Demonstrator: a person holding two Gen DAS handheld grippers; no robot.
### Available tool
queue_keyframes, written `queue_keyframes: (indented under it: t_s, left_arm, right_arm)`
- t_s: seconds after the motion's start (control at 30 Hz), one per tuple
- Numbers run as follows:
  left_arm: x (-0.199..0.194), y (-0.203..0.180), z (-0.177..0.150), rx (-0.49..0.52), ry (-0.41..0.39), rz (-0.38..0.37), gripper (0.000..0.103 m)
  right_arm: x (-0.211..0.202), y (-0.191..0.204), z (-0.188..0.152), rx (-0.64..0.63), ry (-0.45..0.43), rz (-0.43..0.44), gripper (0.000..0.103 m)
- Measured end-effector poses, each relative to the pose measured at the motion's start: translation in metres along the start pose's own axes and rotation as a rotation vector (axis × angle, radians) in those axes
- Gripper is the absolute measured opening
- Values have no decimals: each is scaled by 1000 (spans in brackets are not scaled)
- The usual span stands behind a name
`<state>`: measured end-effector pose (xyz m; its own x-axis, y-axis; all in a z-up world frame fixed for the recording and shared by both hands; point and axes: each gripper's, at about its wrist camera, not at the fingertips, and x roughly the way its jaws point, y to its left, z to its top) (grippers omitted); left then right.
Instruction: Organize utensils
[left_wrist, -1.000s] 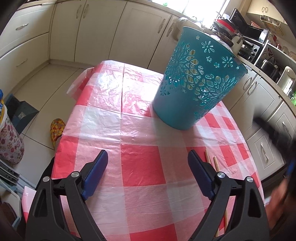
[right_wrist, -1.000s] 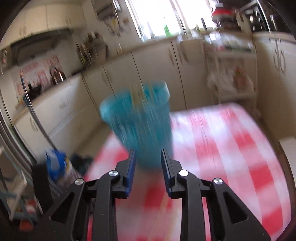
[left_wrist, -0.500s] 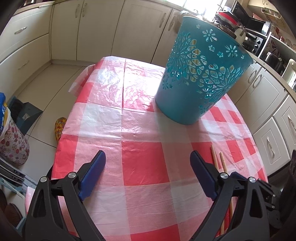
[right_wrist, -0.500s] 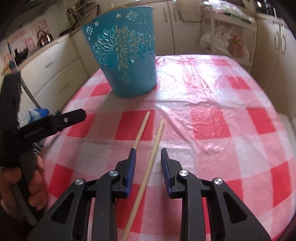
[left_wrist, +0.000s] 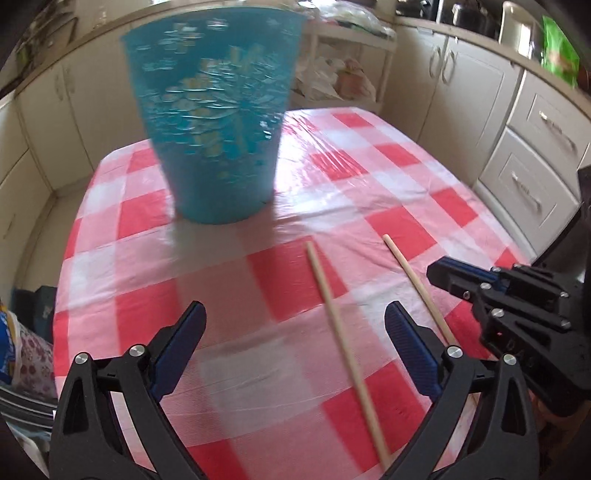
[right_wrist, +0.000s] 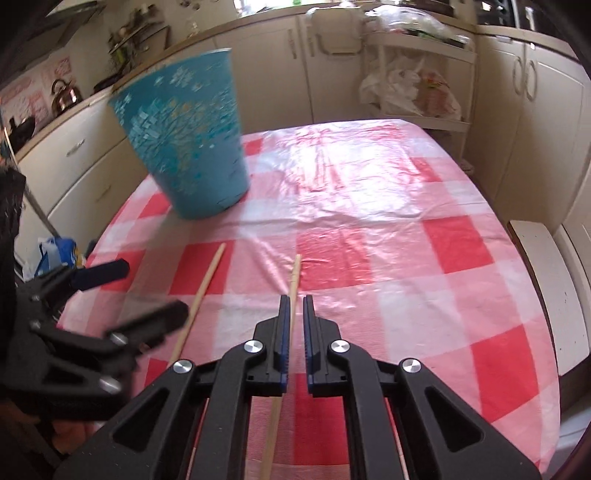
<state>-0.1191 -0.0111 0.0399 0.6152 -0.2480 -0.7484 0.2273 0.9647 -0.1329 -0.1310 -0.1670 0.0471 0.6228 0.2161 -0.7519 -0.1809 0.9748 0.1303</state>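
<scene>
Two wooden chopsticks lie side by side on the red-and-white checked tablecloth (left_wrist: 221, 295). My right gripper (right_wrist: 295, 314) is shut on the right chopstick (right_wrist: 294, 277), which runs forward out of its jaws; in the left wrist view this gripper (left_wrist: 437, 273) sits at that chopstick (left_wrist: 413, 280). My left gripper (left_wrist: 295, 332) hovers above the table with its jaws opening wide and nothing held. The left chopstick (left_wrist: 340, 325) lies on the cloth beneath it, nearer its right finger. A teal cut-out basket (left_wrist: 218, 122) stands upright at the far left of the table, blurred.
Cream kitchen cabinets surround the table. A white trolley (right_wrist: 417, 85) with plastic bags stands behind the far edge. A white bench (right_wrist: 546, 288) runs along the table's right side. Bags (left_wrist: 26, 354) sit on the floor at the left. A hand holds the left gripper (right_wrist: 155, 288).
The left gripper swung right, bringing both chopsticks and the right gripper into its view. The right gripper came down and forward and closed on the right chopstick.
</scene>
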Motion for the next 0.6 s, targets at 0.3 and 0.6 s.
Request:
queue_keyframes:
  t_s: [0.3, 0.6]
  left_arm:
    - [13, 0, 0, 6, 26, -13, 12]
    - [-7, 67, -18, -300, -3, -53, 5]
  right_arm:
    - [3, -1, 0, 10, 15, 27, 8]
    - [9, 4, -2, 1, 31, 37, 8]
